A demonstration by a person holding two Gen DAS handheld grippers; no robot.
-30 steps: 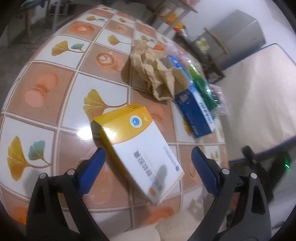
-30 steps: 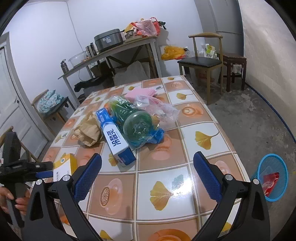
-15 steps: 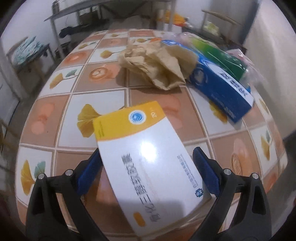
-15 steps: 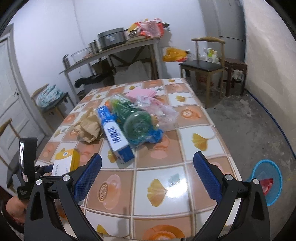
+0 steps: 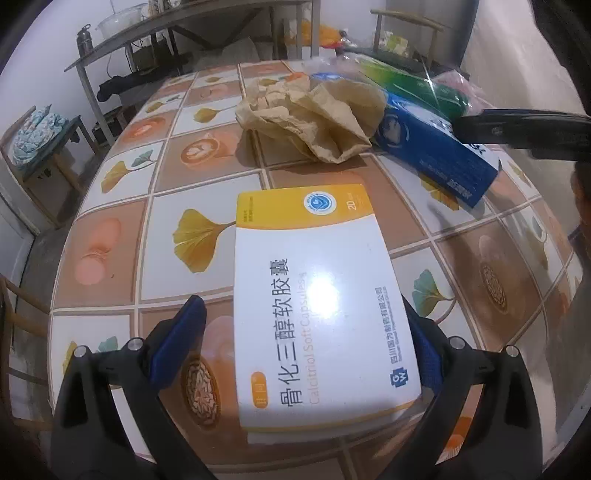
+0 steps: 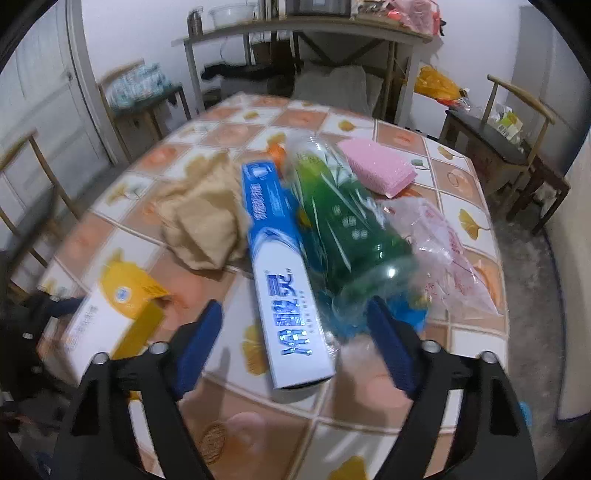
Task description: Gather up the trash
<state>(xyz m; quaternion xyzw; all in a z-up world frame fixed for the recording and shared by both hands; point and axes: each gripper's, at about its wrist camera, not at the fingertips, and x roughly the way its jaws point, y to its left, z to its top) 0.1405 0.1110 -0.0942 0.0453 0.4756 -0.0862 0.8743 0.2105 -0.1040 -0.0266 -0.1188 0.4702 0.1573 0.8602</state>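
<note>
A yellow-and-white medicine box (image 5: 317, 295) lies flat on the tiled table (image 5: 122, 251), lengthways between the fingers of my left gripper (image 5: 301, 343). The left pad stands clear of the box and the right pad sits beside its edge, so this gripper is open. My right gripper (image 6: 295, 347) hovers over the near end of a blue toothpaste box (image 6: 284, 273). Its jaws are closing, with the box end and the base of a green plastic bottle (image 6: 343, 229) between them, and neither pad touches. A crumpled brown paper bag (image 6: 203, 221) lies left of the toothpaste box.
A pink cloth (image 6: 376, 170) and a clear plastic bag with red print (image 6: 443, 251) lie behind and right of the bottle. Wooden chairs stand to the right (image 6: 509, 136) and left (image 5: 37, 129) of the table. A metal shelf table (image 6: 295, 33) is at the back.
The left gripper rolled and crept forward, so the medicine box now lies straight between its fingers. The right gripper swept in toward the pile and its jaws narrowed around the toothpaste box's end.
</note>
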